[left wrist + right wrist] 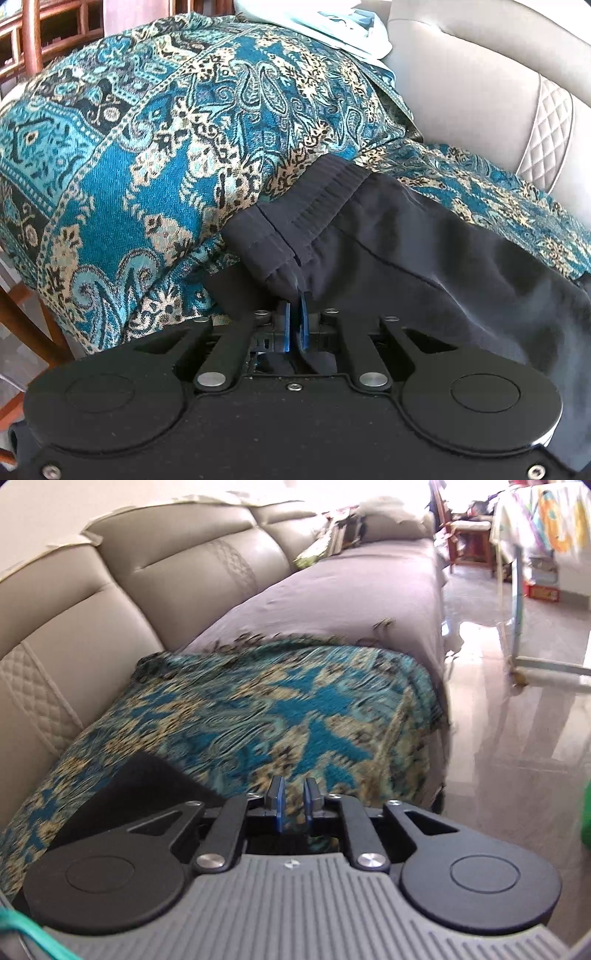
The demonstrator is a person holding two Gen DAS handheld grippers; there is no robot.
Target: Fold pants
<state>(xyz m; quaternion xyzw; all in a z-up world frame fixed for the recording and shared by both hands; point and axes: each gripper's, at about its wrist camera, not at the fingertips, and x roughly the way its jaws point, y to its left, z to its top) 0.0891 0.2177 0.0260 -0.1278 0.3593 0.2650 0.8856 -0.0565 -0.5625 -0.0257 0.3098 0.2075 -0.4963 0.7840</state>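
My left gripper (pixel 294 317) has its blue fingers (pixel 284 325) pressed almost together on a fold of the black pants (pixel 388 236), the dark cloth pinched between them right where the hem edge and the gathered waistband (pixel 325 192) meet. The pants lie on the teal and gold paisley throw (pixel 147 147) that covers the sofa seat, spreading off to the right and down past the gripper body, with the waistband end pointing up toward the beige leather backrest (pixel 480 92). A pale, light-coloured cloth (pixel 332 26) sits at the top of the throw, and brown wooden furniture (pixel 33 40) shows in the far upper left corner. My right gripper (pixel 293 801) hovers over the same throw (pixel 277 709), and its fingers (pixel 277 805) stand slightly apart with nothing between them; I see only patterned fabric through the gap. A black corner of the pants (pixel 140 786) lies on the throw just to the left of that gripper, apart from its fingertips. Past the throw the sofa (pixel 184 565) runs on under a plain grey cover (pixel 351 583), with a heap of things at its far end that is too blurred for me to name. A glossy tiled floor (pixel 517 720) lies to the right, and a drying rack with colourful cloth (pixel 546 524) stands at the upper right.
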